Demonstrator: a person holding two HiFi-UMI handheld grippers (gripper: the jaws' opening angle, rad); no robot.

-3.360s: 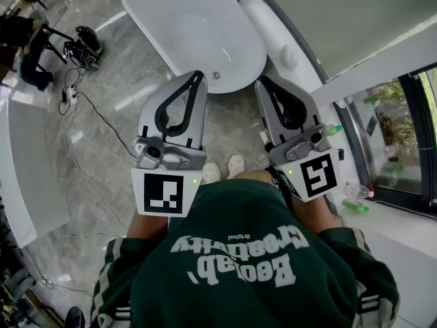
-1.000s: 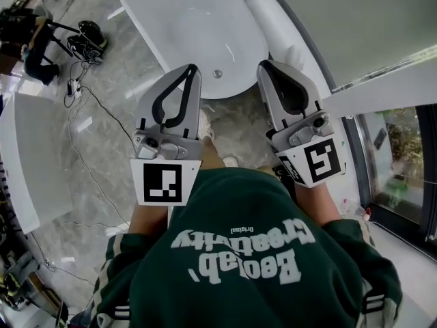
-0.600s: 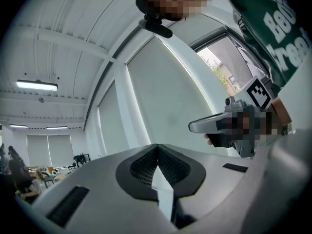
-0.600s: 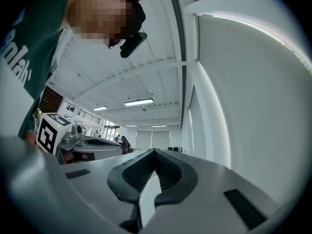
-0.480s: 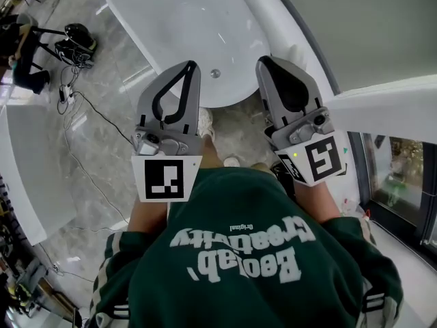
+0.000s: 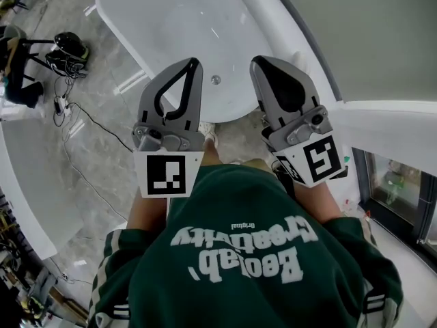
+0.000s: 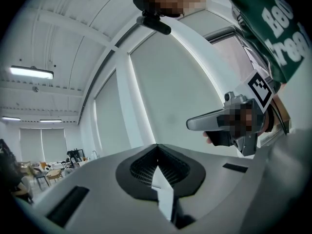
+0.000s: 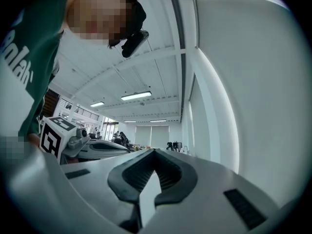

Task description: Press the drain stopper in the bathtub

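Note:
The white bathtub [image 6: 171, 26] lies ahead on the grey marble floor in the head view. Its small round metal drain stopper [image 6: 216, 80] sits near the tub's near end. My left gripper [image 6: 193, 64] is held up over the tub's near rim, just left of the stopper, jaws shut and empty. My right gripper [image 6: 260, 62] is level with it, right of the stopper, also shut and empty. Both gripper views point upward at wall and ceiling. The left gripper [image 7: 157, 148] sees the right one; the right gripper [image 8: 155, 153] sees the left one. Neither shows the tub.
Black equipment and cables [image 6: 65, 50] lie on the floor to the left. A white curved counter [image 6: 31, 183] runs along the left edge. A white ledge [image 6: 382, 125] and a window [image 6: 396, 183] are on the right. The person's shoe [image 6: 209, 136] stands by the tub's end.
The person has stepped closer to the tub, so its near end and the stopper now lie between the two gripper tips. Both grippers have stayed shut.

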